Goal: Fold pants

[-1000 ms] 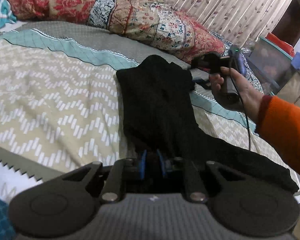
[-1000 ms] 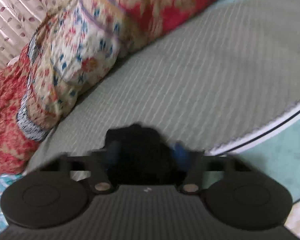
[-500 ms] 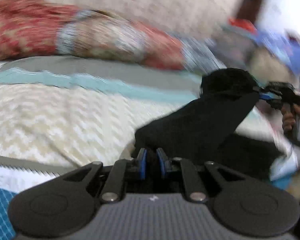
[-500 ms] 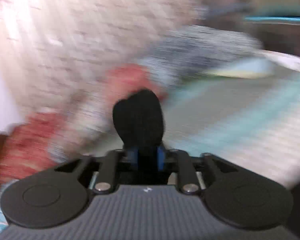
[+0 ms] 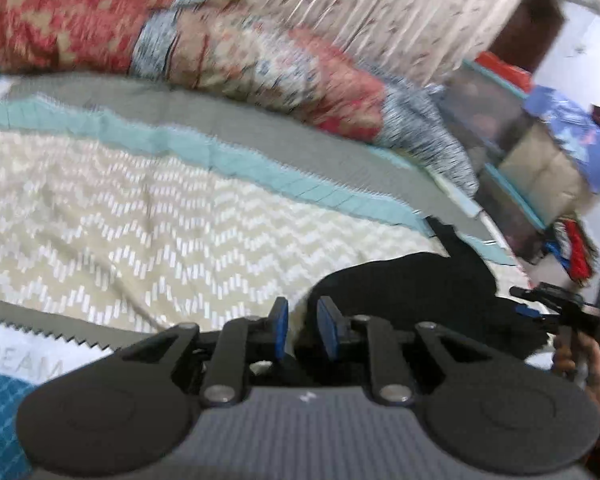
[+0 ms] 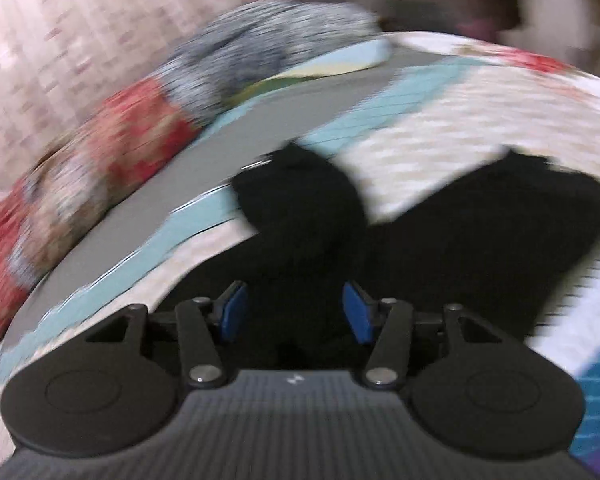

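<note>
Releasing after a fold: right gripper (image 6: 296, 312) jaws opening over black pants (image 6: 480, 240), left gripper (image 5: 302, 326) jaws parting, empty – next, regrip an edge

Soft, even indoor light, heavy motion blur in both views, fisheye bending at the edges, no glare

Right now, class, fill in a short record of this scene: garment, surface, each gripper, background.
garment: black pants, bunched in a heap, not yet neatly folded
surface: bed with zigzag-patterned cover
left gripper: jaws opening, a narrow gap, bedcover showing through it
right gripper: jaws opening, wide apart, pants below, pads clear of the cloth
background: red floral quilt along the far side, curtain behind
</note>
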### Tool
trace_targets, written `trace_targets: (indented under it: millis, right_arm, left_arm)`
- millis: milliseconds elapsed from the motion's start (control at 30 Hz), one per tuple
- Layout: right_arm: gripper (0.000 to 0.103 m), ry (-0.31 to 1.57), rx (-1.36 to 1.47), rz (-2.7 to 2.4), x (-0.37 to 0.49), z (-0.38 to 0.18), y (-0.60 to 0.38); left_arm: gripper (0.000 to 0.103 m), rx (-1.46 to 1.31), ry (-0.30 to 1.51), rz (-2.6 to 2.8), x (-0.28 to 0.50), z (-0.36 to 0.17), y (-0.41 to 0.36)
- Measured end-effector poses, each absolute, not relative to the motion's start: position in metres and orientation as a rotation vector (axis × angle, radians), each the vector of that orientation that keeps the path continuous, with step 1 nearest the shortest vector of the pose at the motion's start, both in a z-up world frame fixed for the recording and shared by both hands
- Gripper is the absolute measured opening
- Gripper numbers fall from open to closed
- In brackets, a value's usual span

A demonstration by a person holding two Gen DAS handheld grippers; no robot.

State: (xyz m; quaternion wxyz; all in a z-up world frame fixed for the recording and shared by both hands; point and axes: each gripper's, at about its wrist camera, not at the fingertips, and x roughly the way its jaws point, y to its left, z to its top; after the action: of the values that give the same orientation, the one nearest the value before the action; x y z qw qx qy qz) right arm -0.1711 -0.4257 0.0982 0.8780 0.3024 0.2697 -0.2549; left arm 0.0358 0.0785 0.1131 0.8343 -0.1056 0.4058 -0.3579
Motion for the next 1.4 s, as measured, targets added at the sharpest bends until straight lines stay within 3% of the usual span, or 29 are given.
trace_targets:
  millis: [167,367,500,633,700,800,933,1033,1333,1400]
  right_arm:
    - [0.057,0.565,0.67,-0.328,-0.137,0.102,-0.391]
    - [0.057,0.639,0.595,-0.014,-0.089,0.108,-0.326]
    - [0.057,0.726,0.476,0.186,-0.063,0.103,-0.265]
    - [0.058,0.826,0.296,0.276,-0.051,0.086,-0.221]
    - [0.061,0.868,0.269,0.254,-0.049,0.074,-0.218]
    - [0.061,0.965,0.376,0.201,-0.051,0.045,-0.235]
    - [0.061,0.924,0.533,0.214,-0.072,0.042,-0.252]
    - [0.061,0.911,0.638,0.208,-0.076,0.035,-0.262]
    - [0.061,0.898,0.69,0.206,-0.079,0.037,-0.266]
    - [0.061,0.892,0.709,0.206,-0.08,0.035,-0.267]
  left_arm:
    - [0.018,-0.238,1.014,-0.799,0.049,0.084,0.038]
    - [0.024,0.217,0.822,-1.036,-0.07,0.073,-0.023]
    - [0.024,0.254,0.862,-1.053,-0.102,0.051,-0.027]
    - [0.025,0.236,0.862,-1.025,-0.105,0.058,-0.015]
    - [0.031,0.239,0.84,-1.039,-0.103,0.068,-0.004]
    - [0.037,0.278,0.788,-1.049,-0.104,0.083,0.017]
    - [0.037,0.162,0.821,-0.945,-0.079,0.098,0.042]
    - [0.037,0.035,0.924,-0.889,-0.052,0.094,0.045]
    - [0.024,0.134,1.063,-0.837,-0.03,0.085,0.021]
    - [0.036,0.09,1.048,-0.802,-0.028,0.095,0.033]
